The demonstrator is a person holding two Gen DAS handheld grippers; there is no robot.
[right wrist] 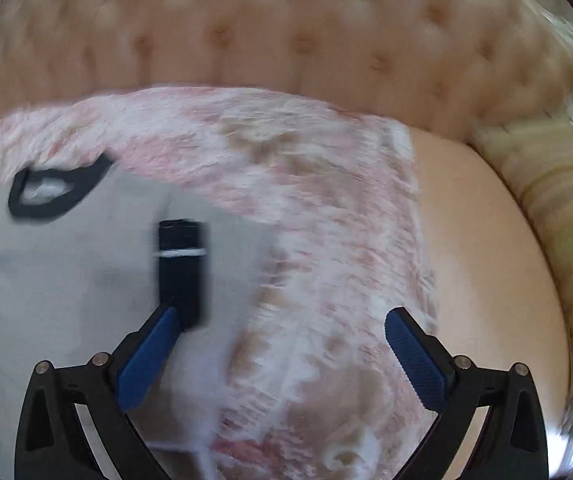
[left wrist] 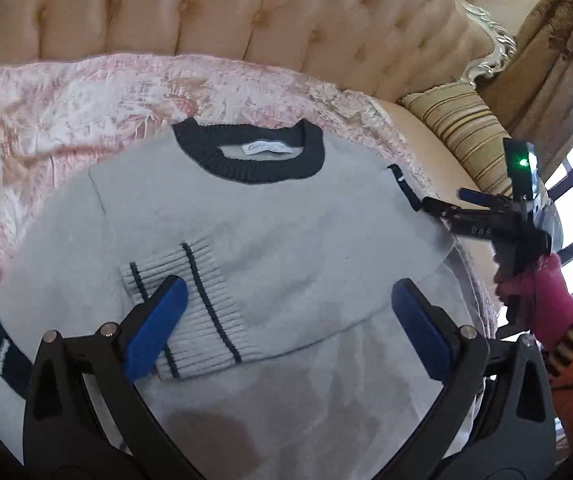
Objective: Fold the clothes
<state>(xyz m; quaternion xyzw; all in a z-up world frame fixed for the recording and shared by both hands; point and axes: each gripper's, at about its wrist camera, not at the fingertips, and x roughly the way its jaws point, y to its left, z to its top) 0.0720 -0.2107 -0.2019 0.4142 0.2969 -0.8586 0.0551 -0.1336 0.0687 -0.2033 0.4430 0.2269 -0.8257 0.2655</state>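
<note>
One tufted sofa point(left wrist: 214, 8) holds one pink fuzzy blanket point(left wrist: 46, 96). On the blanket lies one gray sweater point(left wrist: 286, 216), flat, dark collar point(left wrist: 246, 156) toward the sofa back, one striped sleeve cuff point(left wrist: 202, 308) folded across its front. Over it hangs the left gripper point(left wrist: 286, 320), wide apart and empty. At the sweater's right edge, the right gripper point(right wrist: 282, 344) is spread and grasps nothing. One striped pillow point(left wrist: 462, 136) sits aside.

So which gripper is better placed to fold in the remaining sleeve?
Right gripper: open at the grey knit sweater's unfolded edge. Left gripper hovers over the already folded striped cuff.
</note>
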